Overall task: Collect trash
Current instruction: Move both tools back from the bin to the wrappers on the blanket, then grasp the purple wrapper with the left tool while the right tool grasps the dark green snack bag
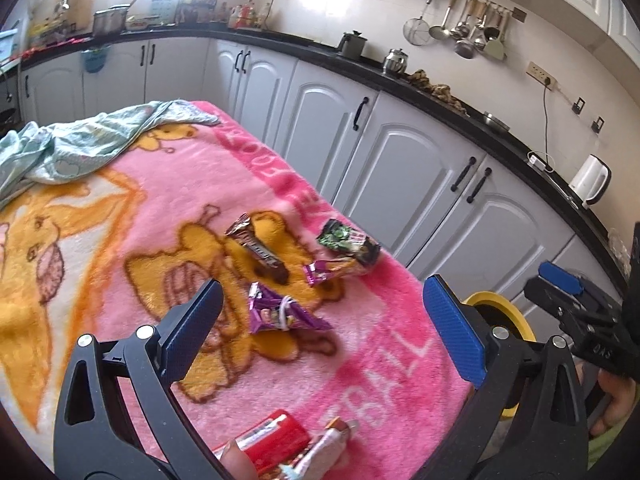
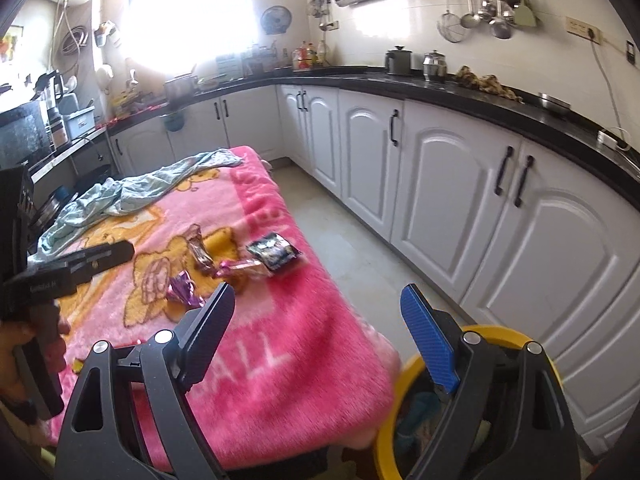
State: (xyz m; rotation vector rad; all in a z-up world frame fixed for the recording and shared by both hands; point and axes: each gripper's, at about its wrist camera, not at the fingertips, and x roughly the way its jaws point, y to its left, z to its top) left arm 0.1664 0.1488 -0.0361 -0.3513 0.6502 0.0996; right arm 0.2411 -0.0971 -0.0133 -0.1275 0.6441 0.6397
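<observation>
Two grippers gape empty | left gripper (image 1: 320, 320): purple wrapper (image 1: 280, 312) between its fingers, red wrapper (image 1: 276, 440) near, unseen from right | right gripper (image 2: 320, 344): over yellow bin (image 2: 400, 412), wrappers far-left on pink blanket (image 2: 280, 360).

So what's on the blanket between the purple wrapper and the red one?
Nothing: only bare pink blanket lies between the purple wrapper and the red wrapper, seen in the left wrist view.
</observation>
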